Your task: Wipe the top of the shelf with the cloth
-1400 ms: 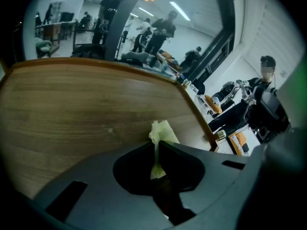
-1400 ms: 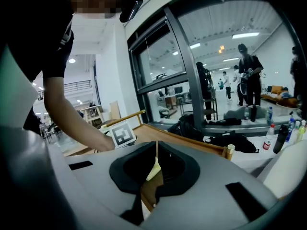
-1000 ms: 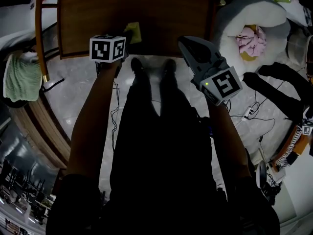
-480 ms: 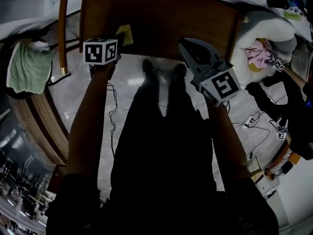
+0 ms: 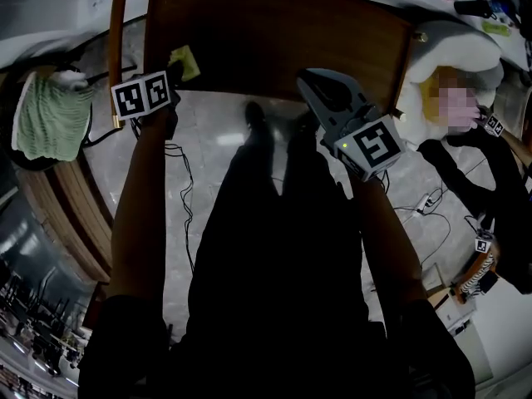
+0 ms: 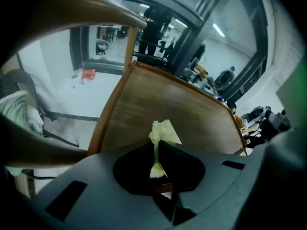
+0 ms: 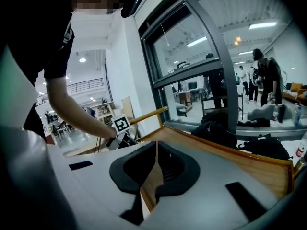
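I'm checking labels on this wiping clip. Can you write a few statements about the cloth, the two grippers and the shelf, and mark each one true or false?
1. The left gripper is shut on the yellow cloth. True.
2. The cloth is at the far right corner of the shelf top. False: it is by the left end, close to the near edge.
3. The right gripper holds a second cloth. False: its jaws are together with nothing between them.
4. A green towel lies off to the left of the shelf. True.
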Motion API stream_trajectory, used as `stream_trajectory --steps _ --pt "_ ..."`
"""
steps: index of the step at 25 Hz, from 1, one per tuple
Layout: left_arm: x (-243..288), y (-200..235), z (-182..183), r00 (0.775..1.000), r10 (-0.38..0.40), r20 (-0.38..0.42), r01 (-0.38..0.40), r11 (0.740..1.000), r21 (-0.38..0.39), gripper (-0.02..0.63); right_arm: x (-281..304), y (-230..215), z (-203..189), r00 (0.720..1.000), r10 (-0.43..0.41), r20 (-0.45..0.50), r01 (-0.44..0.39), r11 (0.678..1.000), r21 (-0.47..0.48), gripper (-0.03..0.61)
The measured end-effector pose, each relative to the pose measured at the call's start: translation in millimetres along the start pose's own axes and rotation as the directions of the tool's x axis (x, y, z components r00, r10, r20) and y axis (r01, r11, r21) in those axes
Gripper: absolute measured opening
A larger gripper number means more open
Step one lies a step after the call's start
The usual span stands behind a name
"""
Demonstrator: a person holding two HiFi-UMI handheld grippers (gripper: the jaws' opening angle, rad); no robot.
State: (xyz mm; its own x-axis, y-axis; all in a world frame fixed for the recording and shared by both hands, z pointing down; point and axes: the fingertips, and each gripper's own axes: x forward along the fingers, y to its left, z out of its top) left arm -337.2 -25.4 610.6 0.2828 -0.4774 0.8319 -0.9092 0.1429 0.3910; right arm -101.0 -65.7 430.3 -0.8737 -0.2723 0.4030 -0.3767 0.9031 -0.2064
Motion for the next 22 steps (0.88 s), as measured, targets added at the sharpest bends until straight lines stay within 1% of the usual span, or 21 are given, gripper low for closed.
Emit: stream_trajectory --steps 3,8,13,15,16,18,20,22 --pt "-4.6 15.2 0.4 0.999 0.045 0.03 -0.044 0.998 -0.047 0.034 1.2 1.4 -0.4 1.0 -0.001 -0.002 0.001 1.0 -0.001 0.028" --pt "-14.6 35.8 4.3 0.991 0.121 0.064 -0.114 0.989 -0.099 0.034 -3.8 1.1 4.7 1.0 -0.002 0.005 0.002 1.0 -0.007 0.026" --pt "-19.2 41.5 4.6 0.975 0.207 0.078 -0.199 0.975 -0.1 0.034 -26.8 -11.5 -0.1 0.999 -0.034 0.024 0.033 0.999 0.023 0.027" --pt "-19.7 37.0 7.6 0.971 0.223 0.093 -0.213 0.972 -0.099 0.034 -39.8 -17.7 -4.7 0.999 -0.045 0.028 0.044 0.999 0.032 0.027" --pt "-19.0 29.2 10.0 0.972 0.212 0.106 -0.201 0.974 -0.103 0.034 -47.5 -21.1 -7.4 0.998 -0.05 0.029 0.049 0.998 0.034 0.026" --pt "-14.7 0.1 15.3 0.977 0.162 0.136 -0.149 0.984 -0.099 0.034 -66.0 -29.8 -13.2 0.997 -0.064 0.033 0.063 0.997 0.036 0.026" --pt "-3.6 -45.6 19.3 0.985 0.089 0.145 -0.081 0.995 -0.057 0.034 -88.5 -41.9 -19.6 0.995 -0.088 0.039 0.087 0.995 0.044 0.027" --pt "14.2 -102.8 21.8 0.991 -0.003 0.135 0.003 1.0 -0.001 0.034 -111.8 -55.5 -25.9 0.992 -0.115 0.043 0.113 0.992 0.05 0.027"
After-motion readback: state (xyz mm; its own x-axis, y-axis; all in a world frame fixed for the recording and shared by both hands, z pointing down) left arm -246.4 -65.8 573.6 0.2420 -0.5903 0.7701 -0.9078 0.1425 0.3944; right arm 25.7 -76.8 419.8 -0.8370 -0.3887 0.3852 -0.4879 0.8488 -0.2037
